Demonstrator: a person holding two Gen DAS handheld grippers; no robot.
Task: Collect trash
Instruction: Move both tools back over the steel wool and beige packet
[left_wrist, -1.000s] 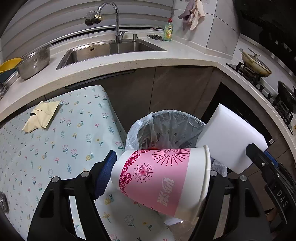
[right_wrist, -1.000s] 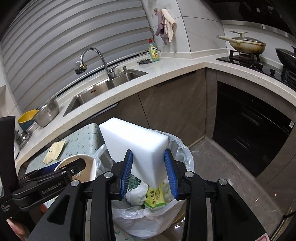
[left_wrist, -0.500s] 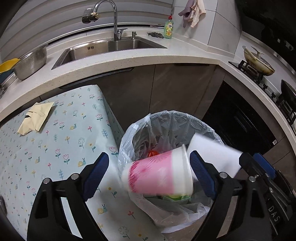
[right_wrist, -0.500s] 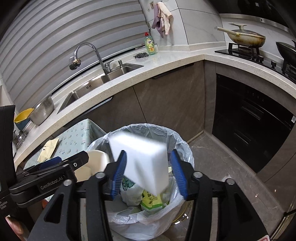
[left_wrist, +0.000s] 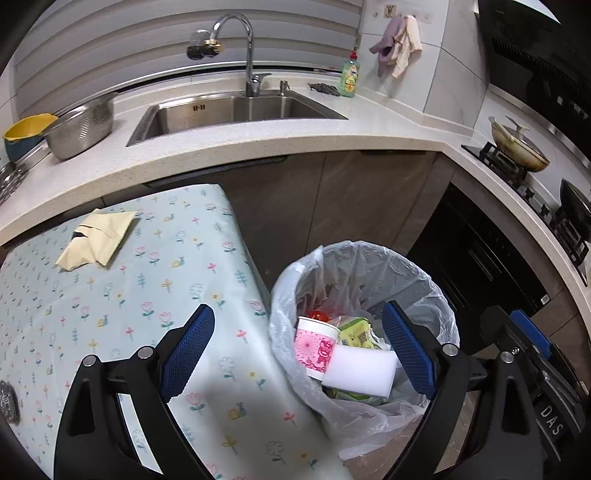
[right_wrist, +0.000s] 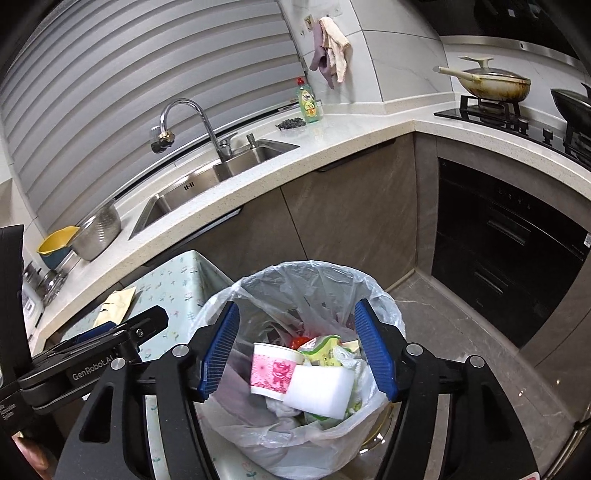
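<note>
Both our tools hang spread and empty over the bin (right_wrist: 314, 280), the right tool (right_wrist: 299, 350) widening; cup (right_wrist: 271, 373) and foam (right_wrist: 319, 386) lie inside. Next, reach the wrapper (left_wrist: 98, 240) on the surface (left_wrist: 122, 306), lifting clear of the liner.

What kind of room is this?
A home kitchen, most likely: there's a sink with a tap, a pan on a gas stove, and a lined trash bin.
</note>
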